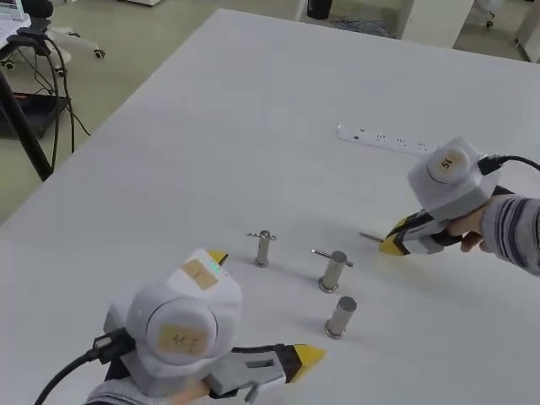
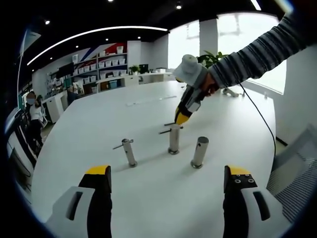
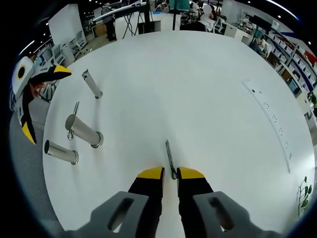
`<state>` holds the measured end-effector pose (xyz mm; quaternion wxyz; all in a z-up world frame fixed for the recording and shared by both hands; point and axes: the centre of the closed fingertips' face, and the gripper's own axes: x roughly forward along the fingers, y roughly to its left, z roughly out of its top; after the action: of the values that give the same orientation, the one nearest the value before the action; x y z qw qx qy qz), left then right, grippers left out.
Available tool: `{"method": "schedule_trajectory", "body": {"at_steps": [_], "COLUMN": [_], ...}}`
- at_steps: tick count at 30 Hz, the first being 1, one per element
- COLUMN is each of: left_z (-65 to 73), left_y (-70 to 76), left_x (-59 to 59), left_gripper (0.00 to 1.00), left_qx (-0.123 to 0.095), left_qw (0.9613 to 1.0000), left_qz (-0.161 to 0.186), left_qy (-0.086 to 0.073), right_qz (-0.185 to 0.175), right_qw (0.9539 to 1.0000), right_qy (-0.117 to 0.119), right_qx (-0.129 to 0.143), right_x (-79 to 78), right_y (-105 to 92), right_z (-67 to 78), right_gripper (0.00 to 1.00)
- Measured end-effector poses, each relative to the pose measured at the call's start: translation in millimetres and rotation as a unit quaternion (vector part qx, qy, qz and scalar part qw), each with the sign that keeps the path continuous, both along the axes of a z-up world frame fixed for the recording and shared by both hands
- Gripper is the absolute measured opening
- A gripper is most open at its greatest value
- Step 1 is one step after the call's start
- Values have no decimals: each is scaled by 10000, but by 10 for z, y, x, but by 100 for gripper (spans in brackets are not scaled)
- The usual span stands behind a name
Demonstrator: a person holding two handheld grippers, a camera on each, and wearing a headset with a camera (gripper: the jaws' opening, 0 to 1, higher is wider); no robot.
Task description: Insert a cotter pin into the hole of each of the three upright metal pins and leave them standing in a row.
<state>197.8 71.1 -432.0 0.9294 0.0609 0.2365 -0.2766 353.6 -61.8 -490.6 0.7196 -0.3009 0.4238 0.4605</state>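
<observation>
Three upright metal pins stand in a row on the white table. The far pin and the middle pin each have a cotter pin through the top. The near pin has an empty hole. My right gripper is shut on a thin cotter pin, which points toward the row from just right of the middle pin. My left gripper stands open on the near side of the row with nothing between its jaws.
A white power strip lies on the table beyond the right gripper. Wide bare tabletop stretches behind the pins. Off the table's left edge are a dark stand with cables and a chair base.
</observation>
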Motion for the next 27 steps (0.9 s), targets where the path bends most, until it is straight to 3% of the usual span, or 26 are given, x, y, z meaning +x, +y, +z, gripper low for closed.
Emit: {"method": "schedule_trajectory", "body": {"at_steps": [5, 12, 18, 27], "left_z": [-11, -19, -16, 8], "left_y": [-1, 2, -5, -27], "left_x": [-11, -25, -42, -56], "left_gripper": [91, 88, 83, 79], "left_qx": [12, 36, -41, -68], "left_qw": [10000, 10000, 9999, 9999], "left_qz": [-34, -70, -70, -113], "left_qy": [3, 18, 65, 77], "right_qz": [171, 218, 137, 202], "right_qw": [9996, 9992, 9992, 9962], "right_qy": [-54, -168, -359, -832], "right_qx": [-218, -305, -123, 173], "right_x": [-6, 7, -35, -184], "right_y": [-25, -13, -41, -83], "right_z": [-13, -18, 66, 334], "right_gripper": [0, 0, 0, 0]}}
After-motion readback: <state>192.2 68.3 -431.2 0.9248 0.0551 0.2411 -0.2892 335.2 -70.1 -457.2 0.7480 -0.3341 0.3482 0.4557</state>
